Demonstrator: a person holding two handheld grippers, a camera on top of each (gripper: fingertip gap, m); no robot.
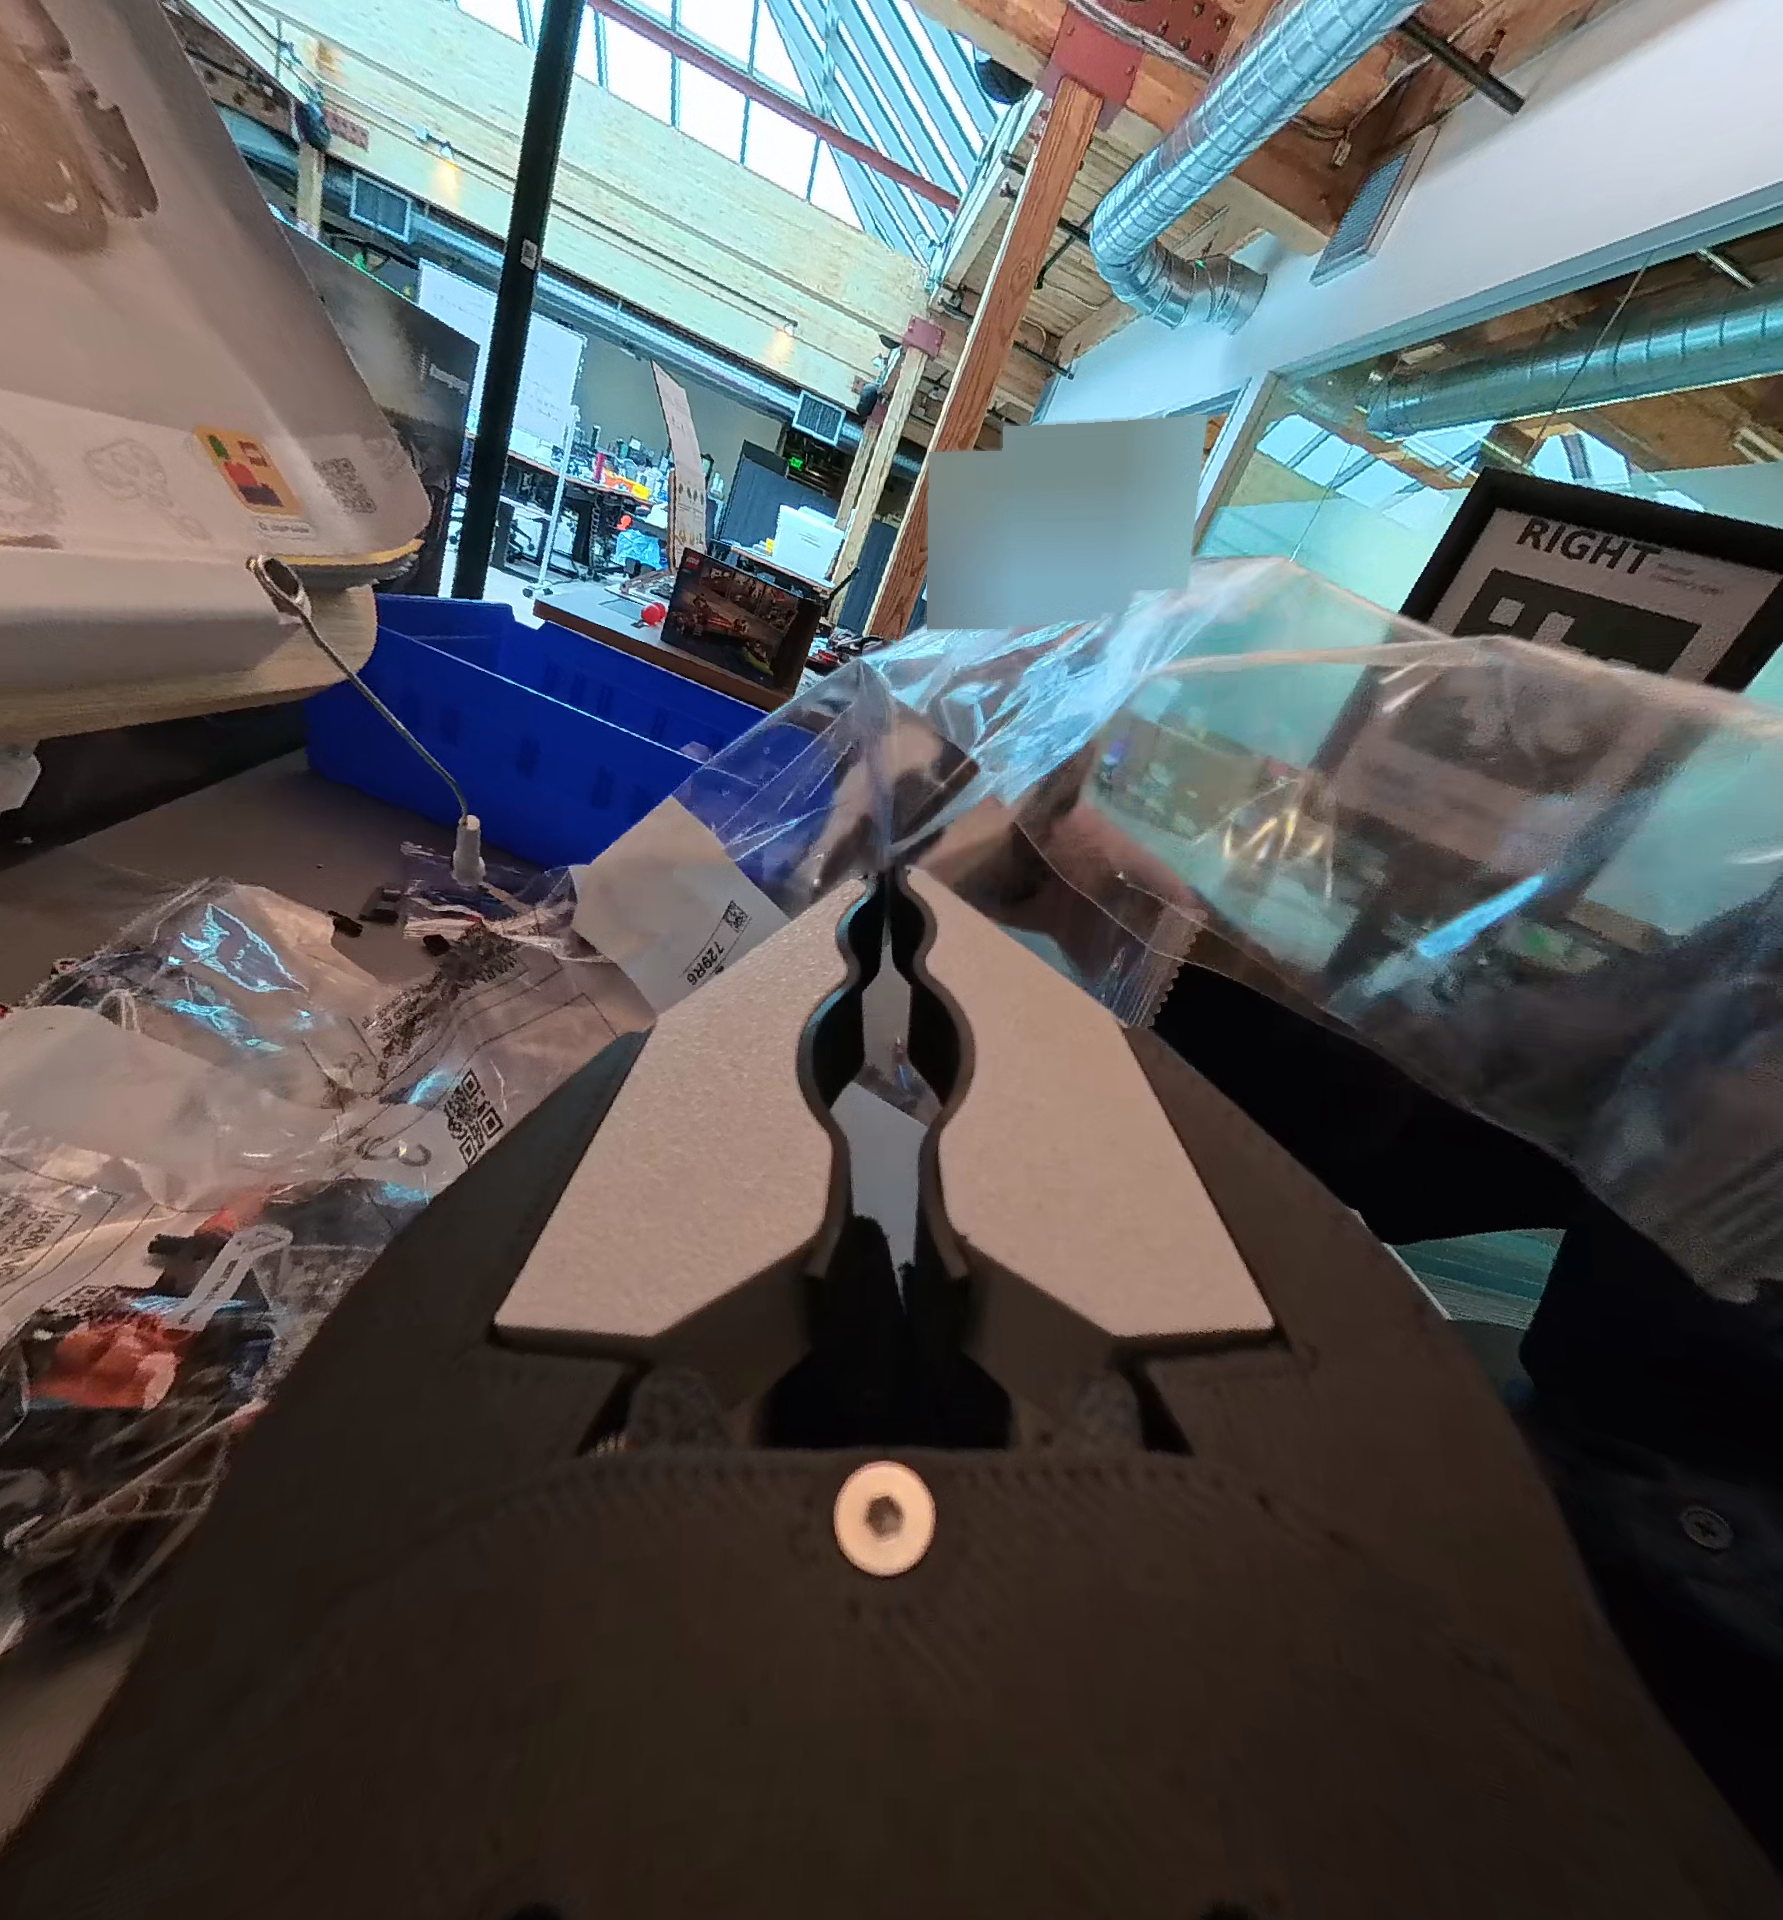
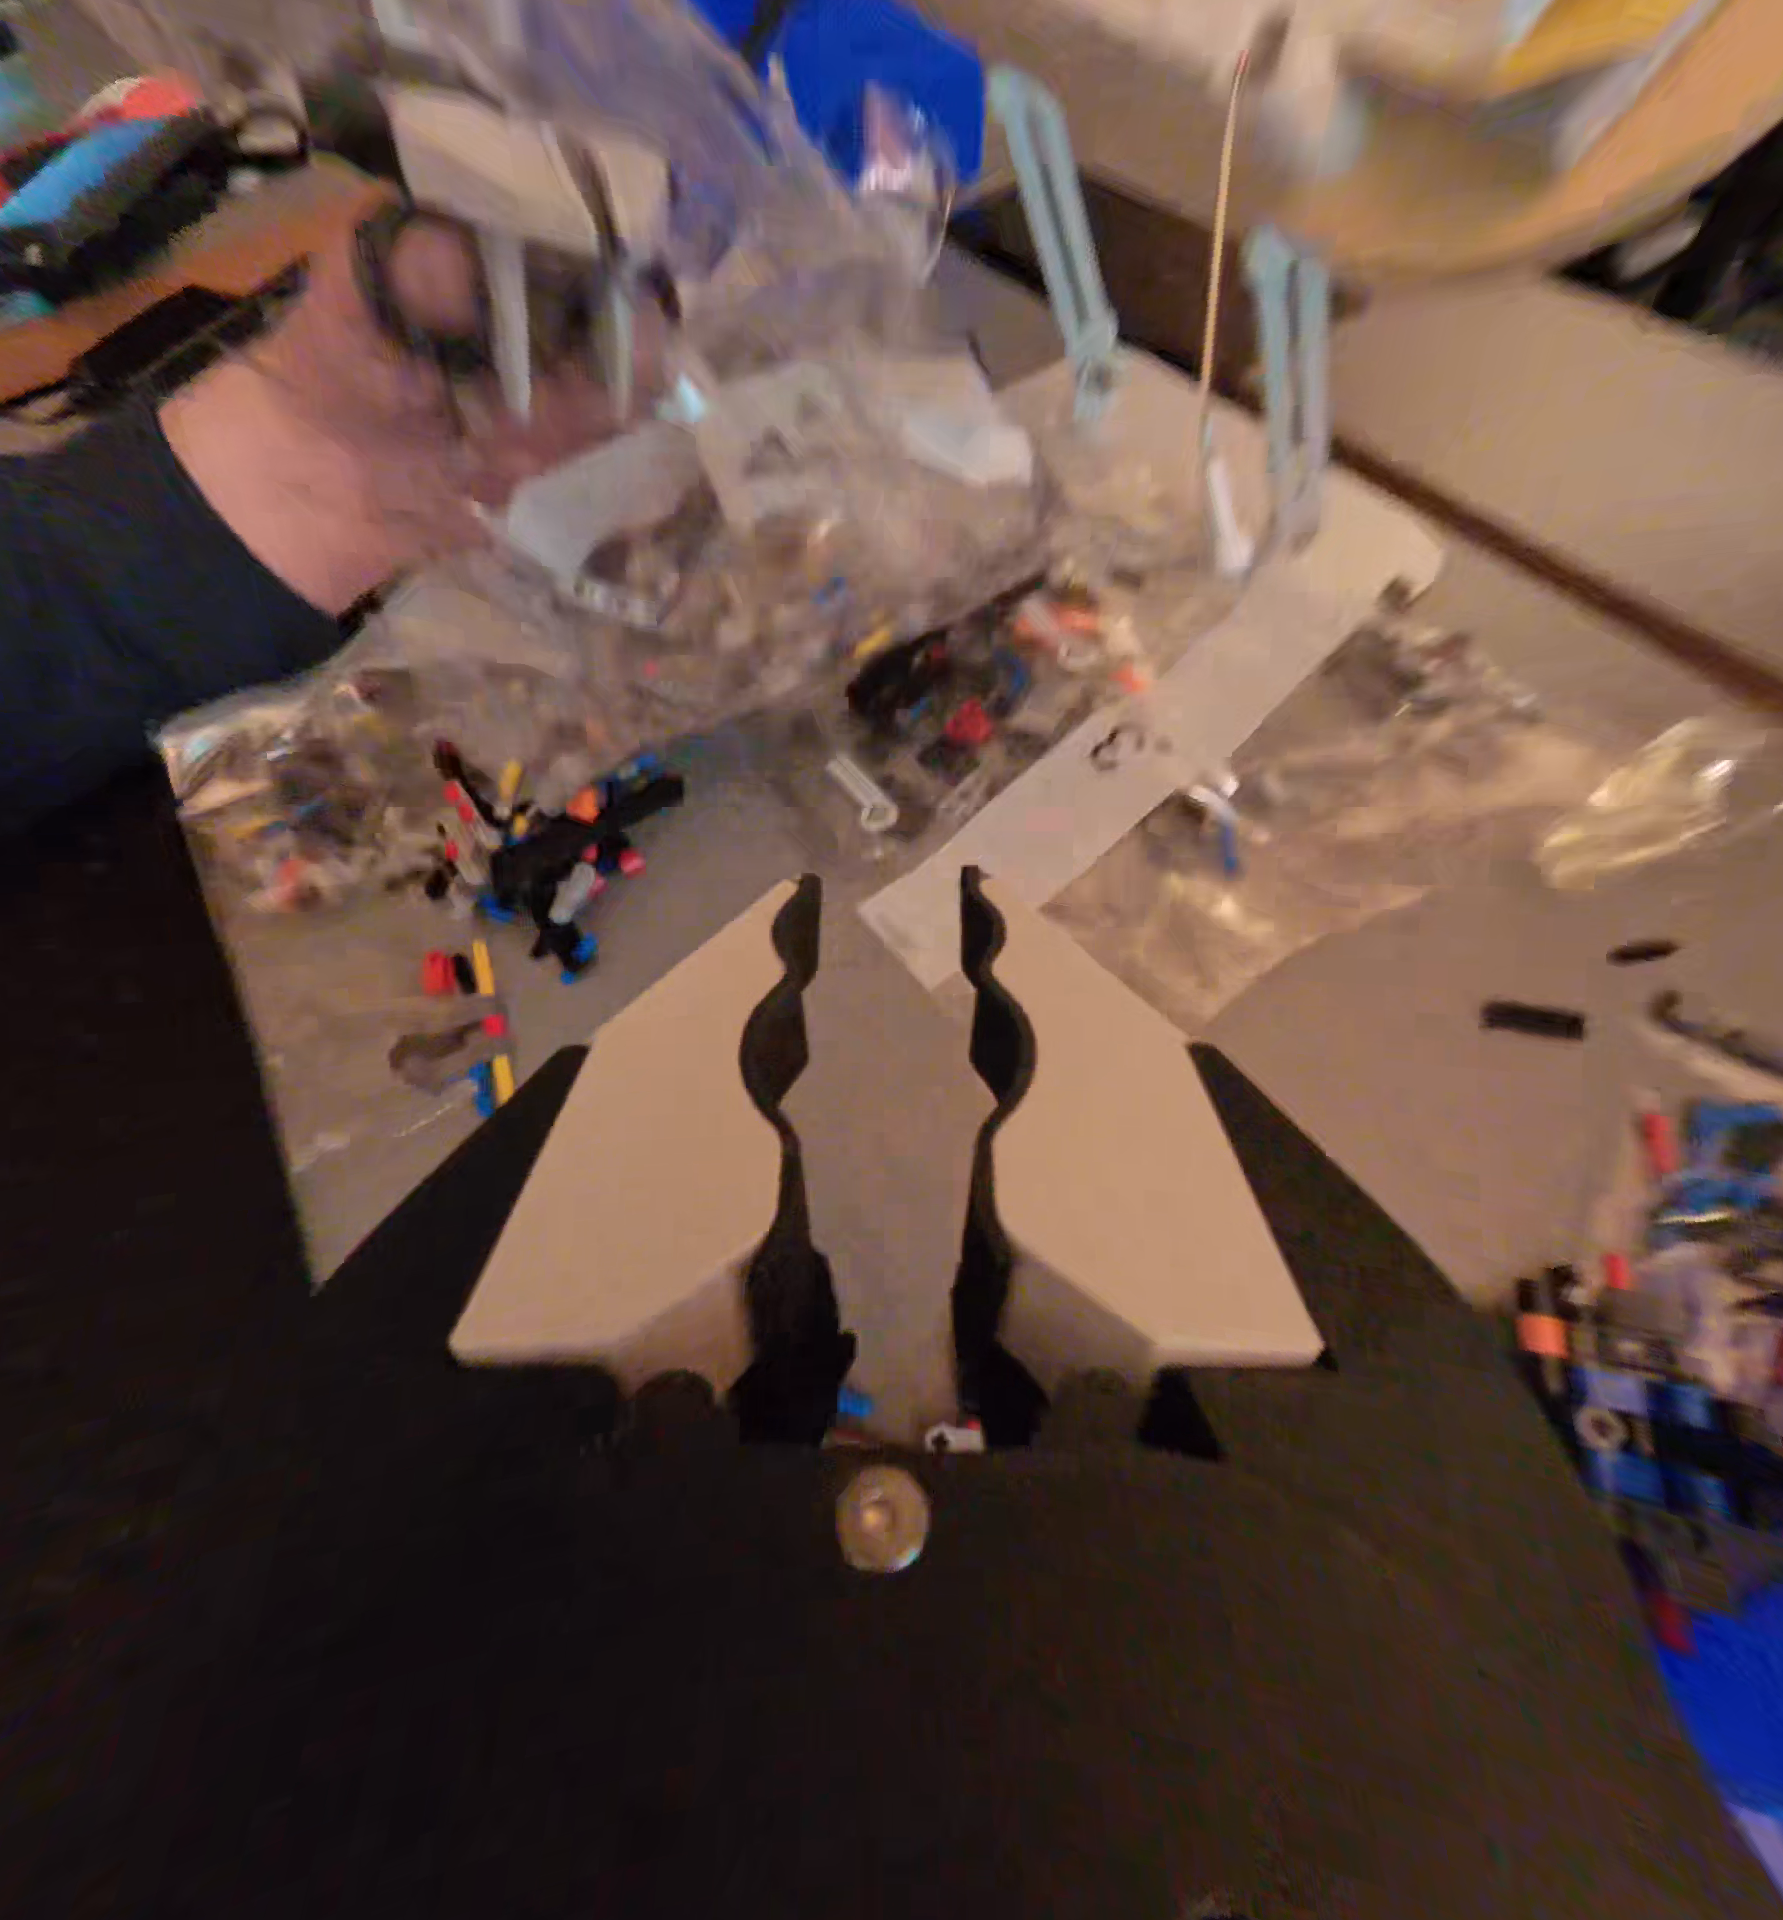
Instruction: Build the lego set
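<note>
Clear crinkled plastic bag (image 1: 1334, 790) hung pinched at the tips of our left gripper (image 1: 892, 883), raised above the grey table (image 1: 191, 831). Our right gripper (image 2: 889, 883) hovered parted and empty over that table's loose coloured lego pieces (image 2: 544, 862), near more sealed bags (image 2: 1282, 831).

Left gripper (image 1: 889, 883) raised and tilted upward, jaws pinched together at the tips on a clear plastic bag (image 1: 1386, 831). Right gripper (image 2: 889, 888) angled down toward the table, jaws parted, holding nothing. Bare hand (image 2: 367, 416) and dark sleeve (image 2: 66, 613) blurred at upper left of the right wrist view.
</note>
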